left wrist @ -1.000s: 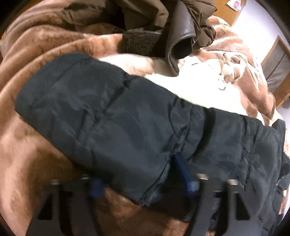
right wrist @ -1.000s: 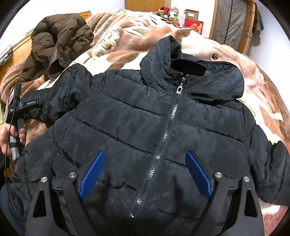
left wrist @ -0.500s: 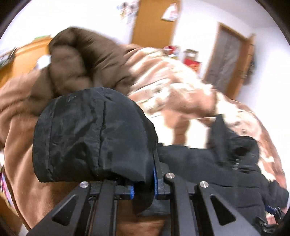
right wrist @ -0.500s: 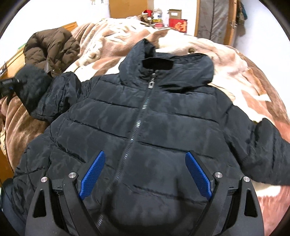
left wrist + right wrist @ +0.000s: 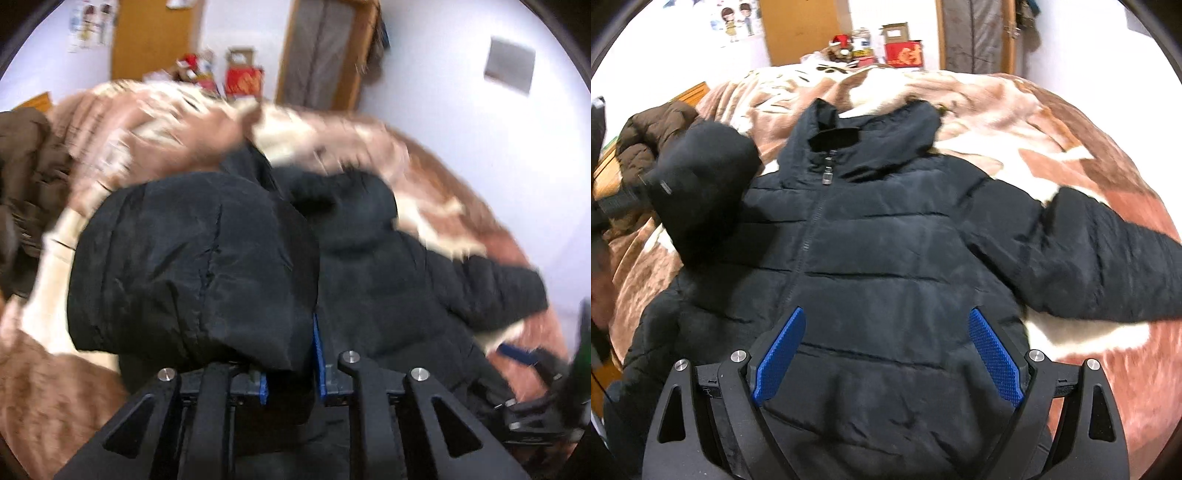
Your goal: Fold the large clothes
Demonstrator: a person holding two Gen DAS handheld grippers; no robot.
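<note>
A black puffer jacket lies zipped, front up, on a brown and cream blanket. My left gripper is shut on the jacket's left sleeve and holds it raised above the jacket's left side; the lifted sleeve also shows in the right wrist view. My right gripper is open and empty, hovering over the jacket's lower front. The other sleeve lies spread out to the right.
A brown puffer jacket is heaped at the left of the bed. Boxes and small items stand at the far end, in front of a wooden door and a wardrobe.
My left gripper closed on the left sleeve, lifted it off the blanket and swung it up and toward the jacket's body. The right gripper stayed open, shifting its view slightly rightward.
</note>
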